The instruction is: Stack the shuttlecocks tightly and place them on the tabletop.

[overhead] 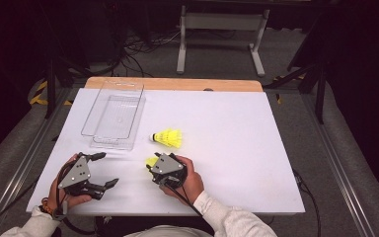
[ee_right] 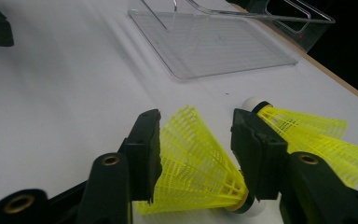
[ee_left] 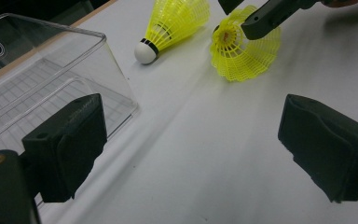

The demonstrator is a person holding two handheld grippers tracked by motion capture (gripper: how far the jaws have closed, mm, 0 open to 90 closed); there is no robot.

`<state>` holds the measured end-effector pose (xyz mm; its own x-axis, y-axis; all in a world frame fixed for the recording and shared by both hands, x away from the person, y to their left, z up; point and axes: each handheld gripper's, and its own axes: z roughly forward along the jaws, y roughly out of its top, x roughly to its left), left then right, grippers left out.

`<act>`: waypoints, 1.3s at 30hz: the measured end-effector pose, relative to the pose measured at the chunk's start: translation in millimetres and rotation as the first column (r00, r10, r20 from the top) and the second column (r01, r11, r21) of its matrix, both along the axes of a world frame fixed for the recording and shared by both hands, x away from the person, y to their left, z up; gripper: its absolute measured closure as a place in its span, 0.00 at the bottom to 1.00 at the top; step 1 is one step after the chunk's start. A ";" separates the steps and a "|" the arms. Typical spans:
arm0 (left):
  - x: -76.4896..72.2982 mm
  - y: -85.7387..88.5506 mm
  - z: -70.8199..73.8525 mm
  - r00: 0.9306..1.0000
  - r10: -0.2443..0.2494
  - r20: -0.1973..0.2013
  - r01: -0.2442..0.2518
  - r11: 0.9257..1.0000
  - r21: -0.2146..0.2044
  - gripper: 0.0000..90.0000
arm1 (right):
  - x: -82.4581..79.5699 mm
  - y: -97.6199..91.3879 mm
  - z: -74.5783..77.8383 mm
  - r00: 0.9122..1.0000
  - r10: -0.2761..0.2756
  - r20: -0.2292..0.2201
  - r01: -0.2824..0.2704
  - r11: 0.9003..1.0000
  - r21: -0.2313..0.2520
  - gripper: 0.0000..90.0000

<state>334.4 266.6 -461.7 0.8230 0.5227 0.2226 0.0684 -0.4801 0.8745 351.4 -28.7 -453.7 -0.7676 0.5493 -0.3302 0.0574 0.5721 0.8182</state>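
Two yellow shuttlecocks lie on the white table [overhead: 237, 148]. One shuttlecock [overhead: 168, 138] rests free on its side, white cork toward the clear box; in the left gripper view this free shuttlecock [ee_left: 175, 23] is at the top. My right gripper [overhead: 153, 165] is shut on the second shuttlecock [ee_right: 191, 172], its jaws pressing the mesh skirt from both sides while it rests on the table. The held shuttlecock [ee_left: 244, 51] shows its skirt mouth to the left gripper view. My left gripper [overhead: 107, 169] stands open at the table's front left with nothing between its jaws.
A clear plastic box [overhead: 113, 116] stands at the back left of the table, close beside the left gripper's jaw [ee_left: 51, 70]. A wooden strip [overhead: 177, 84] runs along the far edge. Cables and a metal stand [overhead: 222, 29] are on the floor beyond.
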 end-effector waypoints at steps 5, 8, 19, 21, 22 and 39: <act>0.2 -0.2 -0.1 1.000 -0.003 -0.001 0.003 1.000 0.001 0.10 | 0.5 0.0 -0.7 1.000 -0.005 0.004 0.005 1.000 -0.017 0.71; 0.0 -0.4 -0.2 1.000 -0.001 -0.003 0.001 1.000 -0.001 0.10 | 1.3 -0.2 -1.5 1.000 -0.007 0.000 0.007 1.000 -0.021 0.73; 0.3 -0.4 -0.4 1.000 -0.006 -0.007 0.006 1.000 0.001 0.10 | 0.8 -2.7 3.6 0.999 -0.017 0.044 0.020 0.998 -0.065 0.91; 0.4 -0.5 -0.5 1.000 -0.008 -0.007 0.008 1.000 0.002 0.10 | 1.1 -4.0 4.8 0.999 -0.019 0.049 0.022 0.997 -0.067 0.94; 0.4 -0.5 -0.5 1.000 -0.008 -0.008 0.008 1.000 0.002 0.10 | 1.5 -5.1 5.7 0.998 -0.019 0.056 0.023 0.997 -0.070 0.96; 0.3 0.0 -0.2 1.000 -0.008 -0.007 0.008 1.000 -0.002 0.10 | 23.5 -41.0 25.0 0.996 -0.085 0.013 0.084 0.995 0.045 1.00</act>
